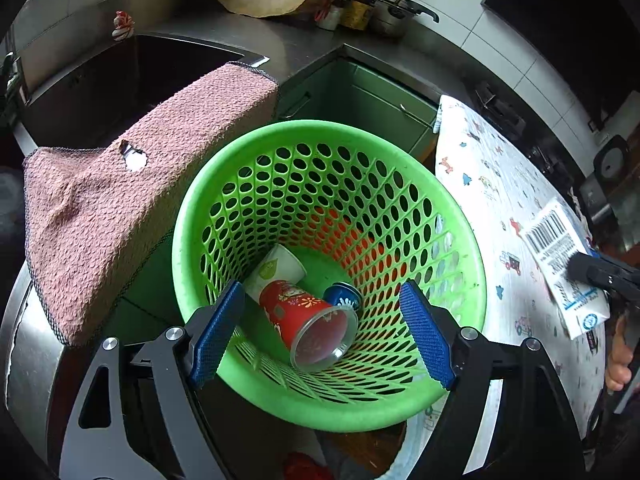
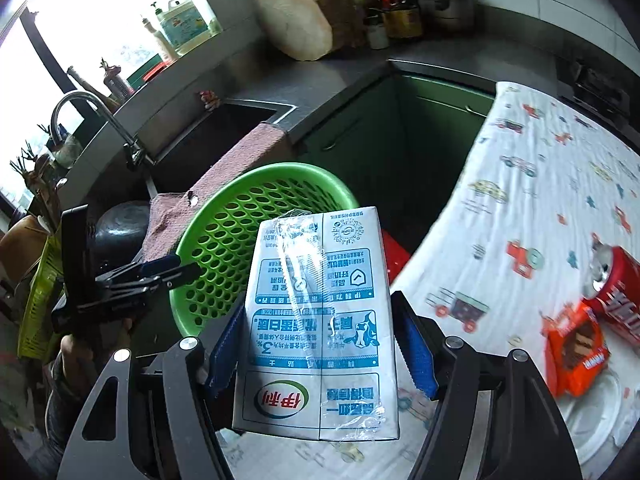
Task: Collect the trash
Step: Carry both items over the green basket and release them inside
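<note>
A green perforated basket [image 1: 456, 220] sits below my left gripper [image 1: 324, 332], which is open and empty just above its near rim. Inside lie a red cup [image 1: 304, 316], a white paper cup [image 1: 276, 268] and a blue can [image 1: 344, 296]. My right gripper [image 2: 320, 344] is shut on a white and blue milk carton [image 2: 316, 328], held above the table edge beside the basket [image 2: 240, 216]. The carton [image 1: 560, 264] and right gripper [image 1: 604, 276] show at the right of the left wrist view. The left gripper [image 2: 168, 272] shows at the basket rim in the right wrist view.
A table with a printed cloth [image 2: 532, 184] holds a red can [image 2: 616, 292] and an orange snack box [image 2: 576, 352]. A pink towel [image 1: 120, 216] hangs over the sink edge [image 1: 244, 54] left of the basket. Bottles and a pot [image 2: 448, 4] stand on the far counter.
</note>
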Demonstrator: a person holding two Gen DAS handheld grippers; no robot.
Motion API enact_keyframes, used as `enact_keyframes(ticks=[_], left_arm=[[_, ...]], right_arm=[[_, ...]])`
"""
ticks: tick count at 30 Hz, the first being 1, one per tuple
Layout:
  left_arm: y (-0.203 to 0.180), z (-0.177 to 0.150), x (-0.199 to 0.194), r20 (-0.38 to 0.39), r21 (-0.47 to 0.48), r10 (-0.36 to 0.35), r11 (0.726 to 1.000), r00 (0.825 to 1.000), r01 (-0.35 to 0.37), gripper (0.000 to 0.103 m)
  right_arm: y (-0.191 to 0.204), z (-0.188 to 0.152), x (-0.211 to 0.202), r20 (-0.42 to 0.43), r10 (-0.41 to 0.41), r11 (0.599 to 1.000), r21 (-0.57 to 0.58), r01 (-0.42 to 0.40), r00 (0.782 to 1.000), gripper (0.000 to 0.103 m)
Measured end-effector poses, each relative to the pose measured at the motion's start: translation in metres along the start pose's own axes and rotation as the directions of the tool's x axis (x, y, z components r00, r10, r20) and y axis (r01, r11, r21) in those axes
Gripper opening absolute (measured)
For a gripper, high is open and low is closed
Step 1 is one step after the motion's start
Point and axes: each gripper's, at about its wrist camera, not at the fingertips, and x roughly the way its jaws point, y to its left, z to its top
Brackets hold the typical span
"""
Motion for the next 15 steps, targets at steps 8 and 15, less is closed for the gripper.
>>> enact_keyframes(ticks=[8,15], left_arm=[[0.01,-0.019,-0.01,0.006,-0.026,0.014,1.0,1.0,-0.014,0.081],[0.012,-0.029,-0.007,-0.006,-0.021,0.027,0.999,1.0,-0.027,0.082]], right_arm=[[0.03,0.018,0.073,-0.05,0.021,0.999,-0.025,-0.022,0.999,0.067],[0.034,0.023,0.086,-0.007,0.021,0.999,-0.024,-0.021,1.0,0.082]])
